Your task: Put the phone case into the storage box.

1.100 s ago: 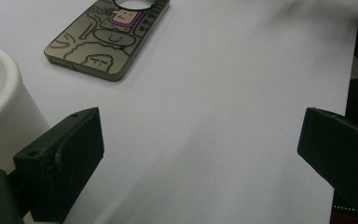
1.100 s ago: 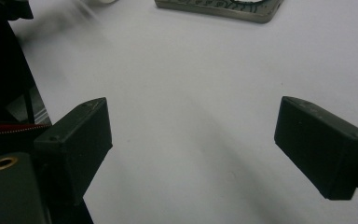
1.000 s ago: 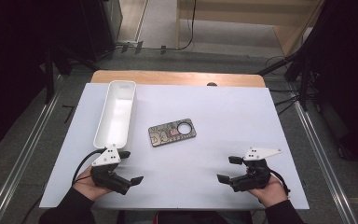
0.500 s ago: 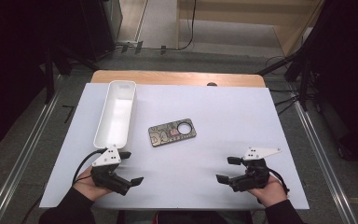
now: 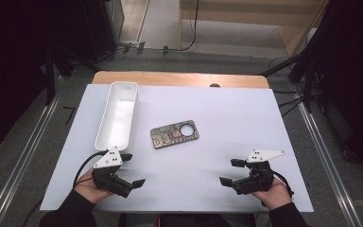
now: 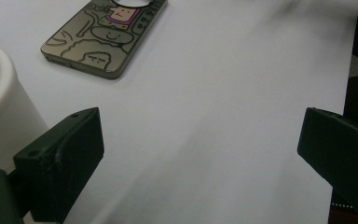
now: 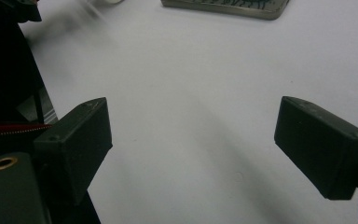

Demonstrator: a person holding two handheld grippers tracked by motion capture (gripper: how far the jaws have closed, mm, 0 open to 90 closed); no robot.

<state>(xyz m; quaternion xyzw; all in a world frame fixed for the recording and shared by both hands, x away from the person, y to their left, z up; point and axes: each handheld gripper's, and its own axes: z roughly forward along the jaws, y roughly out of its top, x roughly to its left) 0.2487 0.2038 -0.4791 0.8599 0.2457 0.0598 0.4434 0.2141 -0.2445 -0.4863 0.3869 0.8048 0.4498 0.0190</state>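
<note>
A phone case [image 5: 174, 134] printed with cartoon figures, with a round camera hole, lies flat in the middle of the white table [image 5: 227, 118]. My left gripper [image 5: 133, 169] rests near the front left edge, open, with nothing between its jaws. In the left gripper view the phone case [image 6: 103, 39] lies ahead and to the left of the open left gripper [image 6: 200, 154]. My right gripper [image 5: 230, 172] sits near the front right, also open and empty. In the right gripper view the phone case [image 7: 226, 7] edge shows at the top, far from the right gripper [image 7: 196, 144].
A long white tray [image 5: 117, 115], empty, stands lengthwise at the left, its near end just beyond my left gripper; its rounded wall [image 6: 0, 107] shows in the left gripper view. A wooden strip [image 5: 179, 79] runs along the table's far edge. Metal rails flank the table.
</note>
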